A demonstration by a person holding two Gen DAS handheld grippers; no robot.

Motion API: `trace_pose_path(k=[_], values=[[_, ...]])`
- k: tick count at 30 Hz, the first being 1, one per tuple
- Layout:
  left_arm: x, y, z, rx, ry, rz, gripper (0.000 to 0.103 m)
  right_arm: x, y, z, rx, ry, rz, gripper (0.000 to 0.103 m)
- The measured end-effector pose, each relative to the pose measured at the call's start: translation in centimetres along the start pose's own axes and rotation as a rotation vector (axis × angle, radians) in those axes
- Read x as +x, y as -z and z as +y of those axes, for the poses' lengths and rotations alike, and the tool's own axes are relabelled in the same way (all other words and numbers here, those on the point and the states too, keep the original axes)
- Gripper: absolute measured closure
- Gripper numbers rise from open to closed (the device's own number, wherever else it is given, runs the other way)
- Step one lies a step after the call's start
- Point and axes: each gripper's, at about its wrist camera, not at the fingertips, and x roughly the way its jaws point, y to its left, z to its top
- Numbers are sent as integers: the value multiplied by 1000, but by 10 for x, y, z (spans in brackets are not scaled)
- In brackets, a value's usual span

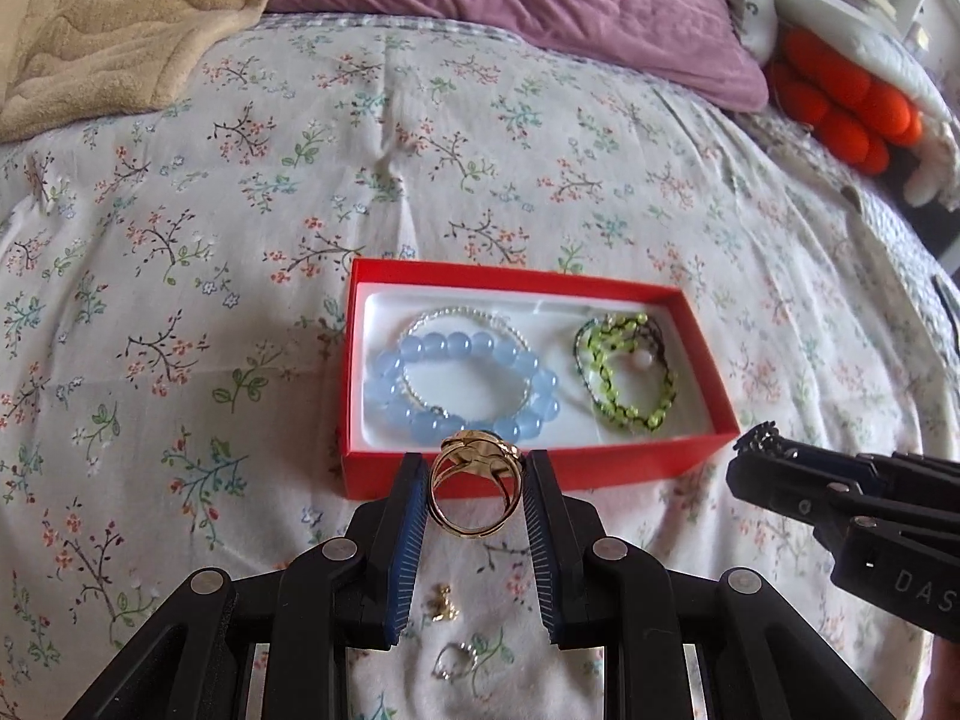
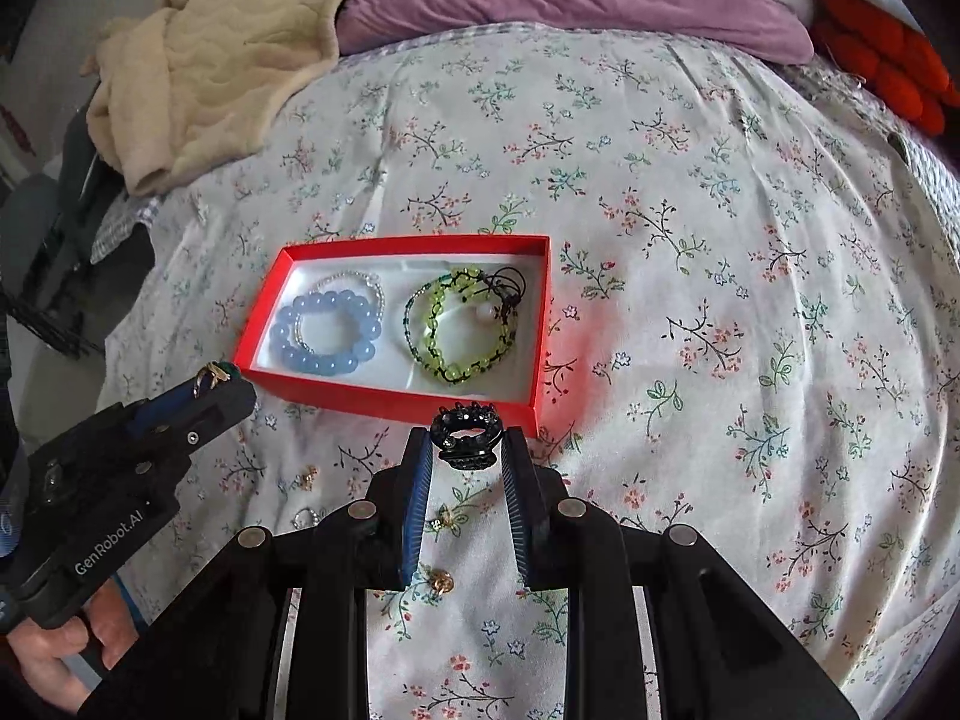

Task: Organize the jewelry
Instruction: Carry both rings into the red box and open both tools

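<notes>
Two rings are held above the bedspread point(image 1: 180, 240) at this instant, one in each gripper. A gold ring point(image 1: 474, 489) is pinched between the blue pads of the left gripper point(image 1: 477, 468), its band standing upright and its ornate head tipped toward the box. A black studded ring point(image 2: 467, 435) is clamped the same way in the right gripper point(image 2: 468, 438). Dead ahead of both sets of fingertips the red box point(image 1: 354, 360) is seen, just beyond its near wall, with its long axis running across the view from left to right. Inside it a blue bead bracelet point(image 1: 462, 384) is laid toward the left end and a green beaded bracelet point(image 1: 624, 378) toward the right end. By that layout the left gripper is judged nearer the blue end and the right gripper nearer the green end; each ring would need to be carried forward over the near wall before release. Small gold and silver pieces point(image 1: 444, 606) are left on the cloth beneath the grippers.
</notes>
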Motion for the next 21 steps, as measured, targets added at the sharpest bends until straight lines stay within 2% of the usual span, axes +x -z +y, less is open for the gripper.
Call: trace_pose_path(k=[4, 9, 18, 21], values=[[6, -6, -3, 3, 0, -25, 77, 1, -7, 0, 7, -8, -21, 77], [20, -11, -10, 58, -21, -61, 77, 6, -14, 3, -15, -13, -48, 77], [36, -12, -14, 120, -69, -64, 76, 22, -20, -10, 2, -5, -28, 77], [38, -11, -13, 128, -85, -50, 68, 23, -22, -11, 2, -13, -30, 77]])
